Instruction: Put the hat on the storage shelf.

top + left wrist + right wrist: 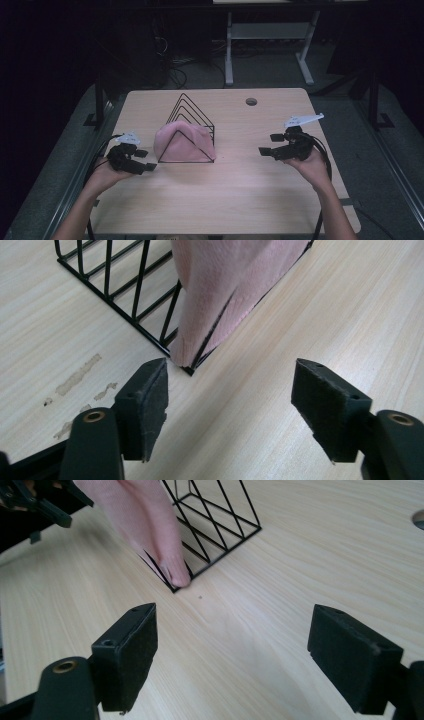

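A pink cloth hangs draped over the front wires of a black triangular wire rack near the table's middle. In the left gripper view the pink cloth covers the wire rack corner just beyond my jaws. My left gripper rests left of the rack, open, with bare wood between its pads. My right gripper hovers right of the rack, open and holding nothing. From the right gripper view the cloth and the rack lie ahead, and the left gripper shows far off.
The wooden table has a round cable hole at its back right. Pale scuff marks streak the wood left of the rack. A desk frame and cables stand on the dark floor beyond the table.
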Demonstrator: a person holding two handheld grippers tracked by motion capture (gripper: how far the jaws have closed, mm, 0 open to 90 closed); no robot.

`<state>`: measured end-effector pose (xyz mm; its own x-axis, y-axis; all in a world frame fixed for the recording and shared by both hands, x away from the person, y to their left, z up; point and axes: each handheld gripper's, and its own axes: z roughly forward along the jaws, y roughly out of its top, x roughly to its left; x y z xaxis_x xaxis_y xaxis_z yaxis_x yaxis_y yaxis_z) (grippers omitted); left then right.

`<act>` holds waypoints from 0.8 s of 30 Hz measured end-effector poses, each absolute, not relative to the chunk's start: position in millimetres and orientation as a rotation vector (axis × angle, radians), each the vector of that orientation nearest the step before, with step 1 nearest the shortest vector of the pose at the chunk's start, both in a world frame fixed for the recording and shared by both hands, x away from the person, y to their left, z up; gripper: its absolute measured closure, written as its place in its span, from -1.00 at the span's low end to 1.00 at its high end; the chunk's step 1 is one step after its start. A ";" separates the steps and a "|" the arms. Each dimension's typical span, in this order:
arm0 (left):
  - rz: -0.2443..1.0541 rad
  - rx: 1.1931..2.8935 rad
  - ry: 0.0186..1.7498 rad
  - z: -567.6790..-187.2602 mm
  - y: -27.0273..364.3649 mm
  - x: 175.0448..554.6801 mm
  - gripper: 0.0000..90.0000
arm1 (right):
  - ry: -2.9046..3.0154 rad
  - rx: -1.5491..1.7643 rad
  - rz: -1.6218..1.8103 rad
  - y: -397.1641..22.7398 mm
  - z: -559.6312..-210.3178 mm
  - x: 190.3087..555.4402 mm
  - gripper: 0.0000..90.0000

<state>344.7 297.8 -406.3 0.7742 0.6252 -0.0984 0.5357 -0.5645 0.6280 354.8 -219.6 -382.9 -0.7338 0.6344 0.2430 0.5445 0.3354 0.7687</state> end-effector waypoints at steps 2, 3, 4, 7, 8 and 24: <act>0.178 2.311 0.860 -407.2 298.4 342.9 -0.34 | 2.483 1.108 1.362 -224.5 -385.6 351.4 -0.56; 0.180 2.322 0.857 -407.1 299.3 342.6 -0.35 | 2.475 1.113 1.362 -228.3 -387.9 348.6 -0.56; 0.182 2.322 0.859 -407.2 300.0 341.9 -0.35 | 2.474 1.126 1.362 -230.4 -389.1 346.5 -0.56; 0.187 2.322 0.858 -406.2 301.4 340.8 -0.35 | 2.466 1.152 1.351 -239.8 -396.0 339.3 -0.55; 0.191 2.320 0.860 -405.9 301.6 340.3 -0.35 | 2.458 1.159 1.354 -243.6 -398.8 336.9 -0.55; 0.207 2.282 0.876 -428.3 297.2 316.8 -0.35 | 2.388 1.287 1.340 -286.5 -434.2 292.7 -0.55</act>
<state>316.8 297.2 -428.3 0.7612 0.6425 -0.0878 0.5354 -0.5462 0.6443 292.7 -286.5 -434.2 -0.6325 0.7205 0.2843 0.6181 0.2483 0.7459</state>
